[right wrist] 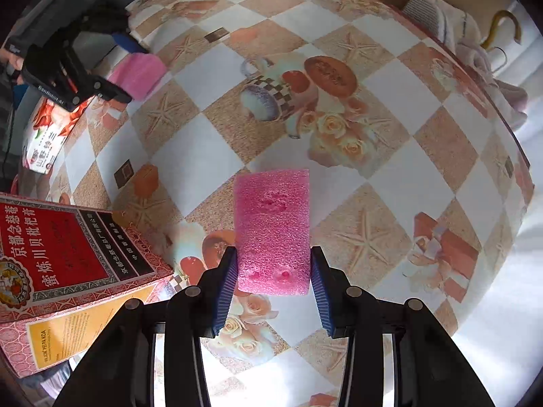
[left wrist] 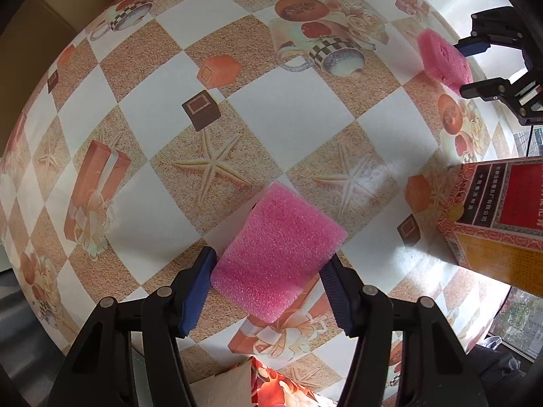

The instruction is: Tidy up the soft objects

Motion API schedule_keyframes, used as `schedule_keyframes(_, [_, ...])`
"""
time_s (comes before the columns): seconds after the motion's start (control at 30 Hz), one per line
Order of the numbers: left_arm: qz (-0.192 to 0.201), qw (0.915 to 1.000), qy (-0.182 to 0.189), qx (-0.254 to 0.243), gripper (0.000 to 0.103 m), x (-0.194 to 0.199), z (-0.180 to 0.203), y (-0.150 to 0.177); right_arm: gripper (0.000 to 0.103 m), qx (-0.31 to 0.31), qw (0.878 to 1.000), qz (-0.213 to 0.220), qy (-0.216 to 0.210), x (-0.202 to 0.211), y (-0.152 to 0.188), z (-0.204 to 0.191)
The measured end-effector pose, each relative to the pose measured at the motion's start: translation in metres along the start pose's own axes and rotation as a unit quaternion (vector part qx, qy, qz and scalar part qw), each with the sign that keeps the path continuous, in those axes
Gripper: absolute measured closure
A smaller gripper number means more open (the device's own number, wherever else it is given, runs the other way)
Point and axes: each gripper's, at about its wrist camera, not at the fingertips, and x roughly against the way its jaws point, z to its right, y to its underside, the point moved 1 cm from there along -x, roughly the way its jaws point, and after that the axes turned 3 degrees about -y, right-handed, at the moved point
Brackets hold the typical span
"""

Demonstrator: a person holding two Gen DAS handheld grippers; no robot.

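Two pink foam blocks are over a round table with a checked printed cloth [left wrist: 258, 108]. In the left wrist view one block [left wrist: 281, 227] lies slanted between my left gripper's [left wrist: 269, 257] blue pads, and both pads touch its near end. In the right wrist view the other block [right wrist: 271, 210], dented on top, sits straight between my right gripper's [right wrist: 274, 254] pads, which press its sides. Each view also shows the other gripper small: the right gripper [left wrist: 460, 68] with its block [left wrist: 437, 54] near the table's edge, the left gripper [right wrist: 137, 74] with its block [right wrist: 149, 68].
A red and yellow printed box [left wrist: 502, 210] [right wrist: 68, 254] lies on the table between the two grippers. A colourful packet [left wrist: 271, 383] [right wrist: 44, 135] sits at the table's rim. Pale knitted items [right wrist: 441, 23] and a yellow hook [right wrist: 505, 23] lie beyond the far edge.
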Motion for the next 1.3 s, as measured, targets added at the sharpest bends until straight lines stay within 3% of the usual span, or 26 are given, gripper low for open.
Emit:
schedule_keyframes(0.13, [0.023,0.9994,0.001,0.025,0.038,0.026,0.022,0.004,0.059,-0.152,0.987,0.05,0.024,0.036,0.042,0.002])
schedule_keyframes(0.2, [0.022,0.9986,0.003,0.047,0.038,0.035,0.036,0.011,0.059,-0.218,0.974,0.049,0.036,0.048,0.064,0.0])
schedule_keyframes(0.27, [0.017,0.998,-0.001,0.061,0.038,0.042,0.056,0.026,0.059,-0.279,0.959,0.044,0.022,0.057,0.086,-0.006])
schedule_keyframes(0.37, [0.007,0.9978,-0.012,0.065,0.038,0.046,0.087,0.059,0.059,-0.336,0.941,0.026,0.004,0.053,0.119,-0.043])
schedule_keyframes(0.53, [-0.043,0.9939,0.035,0.096,0.038,0.023,0.126,0.129,0.059,-0.402,0.914,-0.008,-0.048,0.028,0.157,-0.125])
schedule_keyframes(0.63, [-0.071,0.994,0.043,0.071,0.038,0.01,0.152,0.157,0.059,-0.416,0.907,-0.002,-0.07,0.024,0.154,-0.17])
schedule_keyframes(0.67, [-0.072,0.9949,0.045,0.054,0.038,0.011,0.161,0.162,0.059,-0.434,0.898,0.004,-0.073,0.025,0.154,-0.178])
schedule_keyframes(0.73, [-0.04,0.9983,0.041,0.015,0.038,0.031,0.177,0.157,0.059,-0.486,0.871,0.022,-0.065,0.036,0.16,-0.181])
schedule_keyframes(0.8, [0.018,0.9987,0.047,-0.005,0.038,0.066,0.184,0.146,0.059,-0.534,0.843,0.057,-0.032,0.063,0.169,-0.174])
schedule_keyframes(0.93, [0.146,0.9874,0.061,0.008,0.038,0.153,0.166,0.118,0.059,-0.556,0.817,0.141,0.061,0.147,0.166,-0.148])
schedule_keyframes(1.0, [0.188,0.9806,0.048,0.025,0.038,0.186,0.142,0.102,0.059,-0.549,0.814,0.171,0.084,0.18,0.15,-0.136])
schedule_keyframes(1.1, [0.205,0.9761,0.023,0.07,0.038,0.207,0.096,0.092,0.059,-0.526,0.822,0.197,0.1,0.208,0.106,-0.132])
schedule_keyframes(1.2, [0.18,0.9763,-0.007,0.12,0.038,0.197,0.049,0.116,0.059,-0.501,0.837,0.205,0.077,0.203,0.056,-0.145])
schedule_keyframes(1.3, [0.14,0.976,-0.034,0.163,0.038,0.173,0.017,0.158,0.059,-0.463,0.864,0.193,0.039,0.176,0.008,-0.177])
